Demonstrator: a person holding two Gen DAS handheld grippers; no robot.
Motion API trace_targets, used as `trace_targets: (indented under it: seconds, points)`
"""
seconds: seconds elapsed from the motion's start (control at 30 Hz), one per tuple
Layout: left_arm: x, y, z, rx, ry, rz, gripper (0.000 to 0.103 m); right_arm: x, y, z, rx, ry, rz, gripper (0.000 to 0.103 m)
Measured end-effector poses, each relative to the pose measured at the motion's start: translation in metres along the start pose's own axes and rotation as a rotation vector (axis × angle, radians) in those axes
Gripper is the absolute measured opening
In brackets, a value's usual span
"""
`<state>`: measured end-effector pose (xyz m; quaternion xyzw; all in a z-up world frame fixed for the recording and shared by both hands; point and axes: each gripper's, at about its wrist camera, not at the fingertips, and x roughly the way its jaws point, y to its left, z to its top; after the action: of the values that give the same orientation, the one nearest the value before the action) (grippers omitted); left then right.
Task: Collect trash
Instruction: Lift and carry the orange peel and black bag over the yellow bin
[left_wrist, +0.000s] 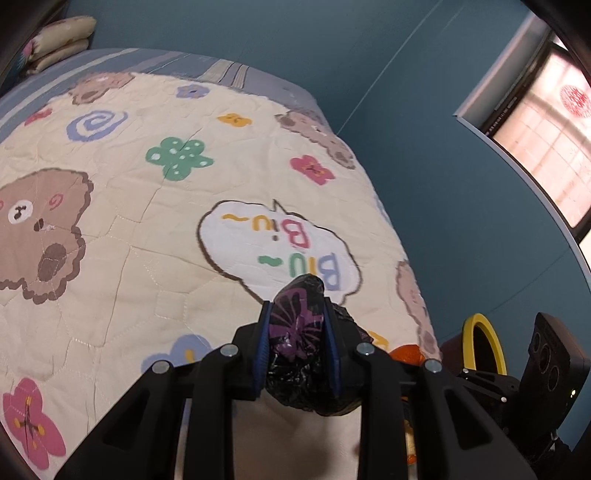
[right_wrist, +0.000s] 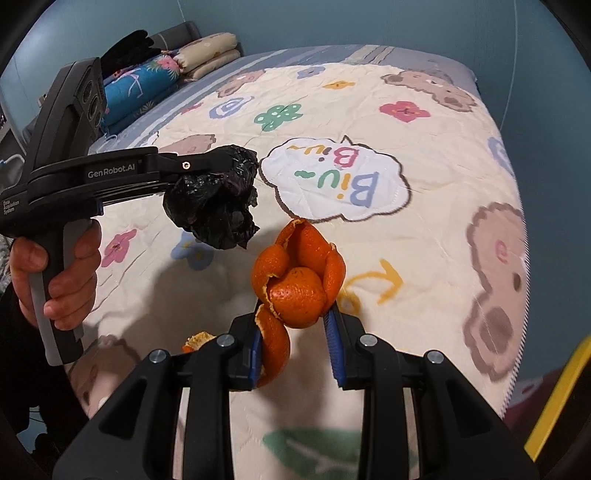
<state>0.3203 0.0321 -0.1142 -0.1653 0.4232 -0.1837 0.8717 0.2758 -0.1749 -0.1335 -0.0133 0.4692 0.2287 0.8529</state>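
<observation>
My left gripper (left_wrist: 295, 325) is shut on a crumpled black plastic bag with purple print (left_wrist: 297, 332), held above the bed quilt (left_wrist: 147, 229). In the right wrist view the same bag (right_wrist: 214, 199) hangs from the left gripper (right_wrist: 236, 166), which a hand (right_wrist: 62, 273) holds by its handle. My right gripper (right_wrist: 295, 314) is shut on a curled orange peel (right_wrist: 299, 280), lifted above the quilt (right_wrist: 424, 251). A small scrap of peel (right_wrist: 197, 340) lies on the quilt at the lower left of the right gripper.
A yellow-rimmed bin (left_wrist: 480, 343) stands beside the bed at the lower right, its rim (right_wrist: 557, 398) also at the right edge of the right wrist view. Folded pillows and bedding (right_wrist: 177, 70) lie at the head. A blue wall (left_wrist: 424, 147) and window (left_wrist: 546, 147) are beyond.
</observation>
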Motion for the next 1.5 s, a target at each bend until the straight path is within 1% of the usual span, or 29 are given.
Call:
trace_targets:
  seconds: [0.37,0.63,0.93,1.07,1.5]
  points:
    - [-0.050,-0.049,-0.021,0.075,-0.044,0.012,0.024,-0.063,-0.014,-0.032,0.079,-0.043,-0.019,0.028]
    - [-0.083,-0.094,-0.038,0.134,-0.093,-0.010,0.024,-0.104,-0.026,-0.051,0.122,-0.067,-0.052,0.028]
    - [-0.103,-0.137,-0.048,0.195,-0.119,-0.042,0.024,-0.145,-0.042,-0.067,0.174,-0.106,-0.081,0.028]
    - [-0.111,-0.162,-0.053,0.248,-0.139,-0.060,0.024,-0.161,-0.053,-0.072,0.212,-0.123,-0.096,0.028]
    - [-0.113,-0.227,-0.062,0.378,-0.163,-0.109,0.024,-0.210,-0.102,-0.090,0.294,-0.198,-0.175,0.028]
